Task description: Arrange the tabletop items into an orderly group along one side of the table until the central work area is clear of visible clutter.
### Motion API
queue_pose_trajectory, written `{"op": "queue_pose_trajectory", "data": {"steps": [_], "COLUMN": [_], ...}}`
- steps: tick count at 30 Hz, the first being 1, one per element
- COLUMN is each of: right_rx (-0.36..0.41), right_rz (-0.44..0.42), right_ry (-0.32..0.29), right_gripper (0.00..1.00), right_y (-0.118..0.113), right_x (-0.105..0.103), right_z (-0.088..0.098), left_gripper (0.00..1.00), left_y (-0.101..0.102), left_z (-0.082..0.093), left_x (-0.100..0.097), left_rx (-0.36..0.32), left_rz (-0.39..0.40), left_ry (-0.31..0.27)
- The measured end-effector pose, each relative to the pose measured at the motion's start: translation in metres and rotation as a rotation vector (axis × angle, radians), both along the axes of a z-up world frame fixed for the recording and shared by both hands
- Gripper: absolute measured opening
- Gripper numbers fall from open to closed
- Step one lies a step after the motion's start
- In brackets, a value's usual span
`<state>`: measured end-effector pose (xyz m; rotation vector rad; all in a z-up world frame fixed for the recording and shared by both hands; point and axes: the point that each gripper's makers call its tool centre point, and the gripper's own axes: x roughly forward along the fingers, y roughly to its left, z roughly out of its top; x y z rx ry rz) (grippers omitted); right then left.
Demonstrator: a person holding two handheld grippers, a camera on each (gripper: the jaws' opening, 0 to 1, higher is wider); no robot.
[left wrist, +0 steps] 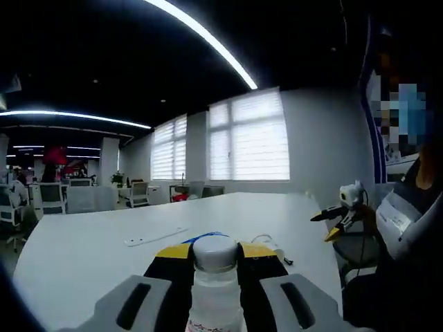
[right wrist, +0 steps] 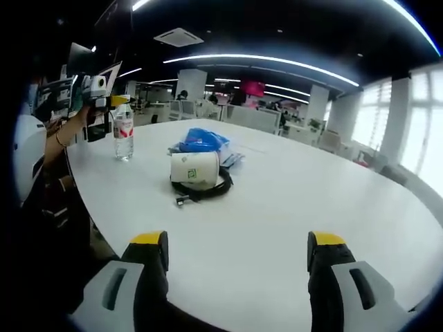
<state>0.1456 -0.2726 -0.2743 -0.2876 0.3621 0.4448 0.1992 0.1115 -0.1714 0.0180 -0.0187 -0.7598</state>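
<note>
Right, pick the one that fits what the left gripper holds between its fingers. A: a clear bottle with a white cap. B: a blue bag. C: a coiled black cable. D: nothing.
A: in the left gripper view a clear bottle with a white cap stands between the left gripper fingers.

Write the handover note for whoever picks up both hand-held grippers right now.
Left hand-held gripper: shut on the water bottle, which stands near the table edge.
Right hand-held gripper: open, empty, above bare table.
White roll sits mid-table on a black cable, blue bag just behind it. A white strip lies further across the table.
Done: bottle gripped at the side.
Left: likely move roll, cable, bag and strip beside the bottle.
</note>
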Motion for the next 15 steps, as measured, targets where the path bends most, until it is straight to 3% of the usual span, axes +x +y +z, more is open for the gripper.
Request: {"op": "queue_pose_trajectory", "data": {"steps": [15], "right_rx": [0.014], "right_rz": [0.01], "right_ry": [0.004], "right_gripper": [0.78], "right_y": [0.0007], "right_x": [0.0037], "right_z": [-0.0024], "left_gripper": [0.22], "left_y": [0.0052], "left_z": [0.0018], "left_x": [0.0024], "left_rx": [0.022], "left_rz": [0.206], "left_ry": [0.025]}}
